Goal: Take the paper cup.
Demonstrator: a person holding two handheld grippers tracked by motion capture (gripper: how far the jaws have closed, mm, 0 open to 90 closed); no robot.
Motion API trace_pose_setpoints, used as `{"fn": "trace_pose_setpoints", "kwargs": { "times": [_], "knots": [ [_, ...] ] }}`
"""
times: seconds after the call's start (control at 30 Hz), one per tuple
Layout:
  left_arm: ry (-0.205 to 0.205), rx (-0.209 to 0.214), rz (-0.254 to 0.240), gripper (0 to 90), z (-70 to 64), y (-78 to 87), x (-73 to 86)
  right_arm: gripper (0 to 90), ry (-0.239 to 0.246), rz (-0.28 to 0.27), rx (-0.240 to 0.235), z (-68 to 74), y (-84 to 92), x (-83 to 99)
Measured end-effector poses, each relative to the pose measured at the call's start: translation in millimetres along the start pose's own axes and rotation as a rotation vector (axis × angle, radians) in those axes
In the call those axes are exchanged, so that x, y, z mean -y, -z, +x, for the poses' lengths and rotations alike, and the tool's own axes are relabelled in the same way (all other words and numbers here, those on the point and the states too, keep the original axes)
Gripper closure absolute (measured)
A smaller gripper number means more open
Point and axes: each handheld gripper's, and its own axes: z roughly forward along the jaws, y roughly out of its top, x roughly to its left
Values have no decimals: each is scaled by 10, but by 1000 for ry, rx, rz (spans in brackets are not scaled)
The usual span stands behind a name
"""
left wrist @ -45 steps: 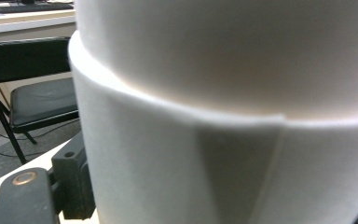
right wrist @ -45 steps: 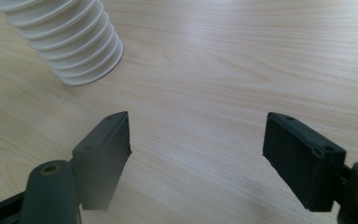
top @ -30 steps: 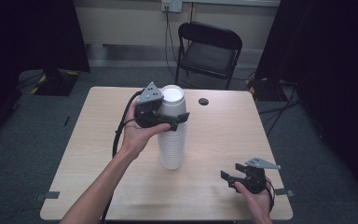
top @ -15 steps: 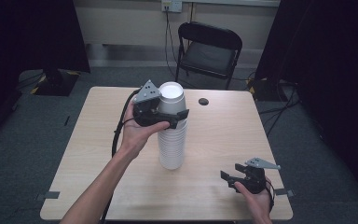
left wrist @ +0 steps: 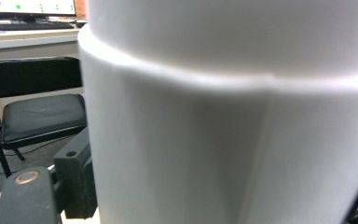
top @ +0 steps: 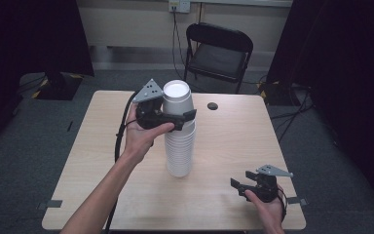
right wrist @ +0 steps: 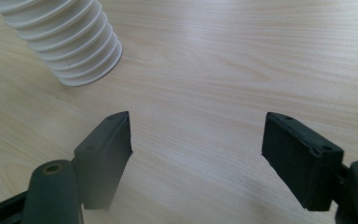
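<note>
The left hand-held gripper (top: 175, 116) was clamped on the top cup (top: 177, 100), its black jaws pressed to either side of the white wall just below the rim. That cup sat at the top of the stack of cups (top: 179, 146), which stood upright near the middle of the tabletop (top: 233, 141), base down on the pale wood. In the left gripper view the top cup (left wrist: 233, 116) loomed so close that it went soft and blurred, with one smooth ridge running across it and one jaw showing at the lower left; the far jaw was hidden behind the cup.

Over at the near right corner the right hand-held gripper (top: 243, 184) hovered low with its jaws spread wide and nothing between them. Its own view showed the right hand-held gripper (right wrist: 198, 140) over bare wood grain, the stack of cups (right wrist: 70, 42) well apart at the upper left, ribbed rim upon rim and cut off by the frame.

Open room lay all round the stack, most of it toward the right edge. A small dark disc (top: 213, 106) lay near the far edge, too small to make out. A black folding chair (top: 217, 56) stood beyond the tabletop.
</note>
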Motion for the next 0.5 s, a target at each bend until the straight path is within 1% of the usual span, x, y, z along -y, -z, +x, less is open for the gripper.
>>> {"fn": "trace_pose_setpoints", "kwargs": {
  "times": [0.03,0.17,0.2,0.3,0.33,0.37,0.4,0.43,0.5],
  "knots": [
    [-13,-11,-7,145,-13,13,-27,241,-1,-1,-1,3,-2,0],
    [-10,-9,-18,146,-17,32,-69,242,2,-1,-2,13,-4,-2],
    [-10,-15,-31,146,-18,37,-82,241,2,-1,-1,14,-4,-2],
    [-13,-22,-39,146,-9,56,-109,241,0,-2,-2,8,-3,-1],
    [-14,-17,-44,147,-5,62,-116,241,0,-3,-2,7,-3,-1],
    [-10,-3,-54,148,2,67,-120,241,0,-3,-1,8,-2,-1],
    [-10,-3,-60,149,7,67,-122,242,0,-3,-2,8,-2,0],
    [-13,-17,-60,149,5,69,-129,241,0,-3,-3,8,-2,0],
    [-6,-9,-65,149,4,65,-135,241,1,-2,-2,7,-3,-1]
  ]
}}
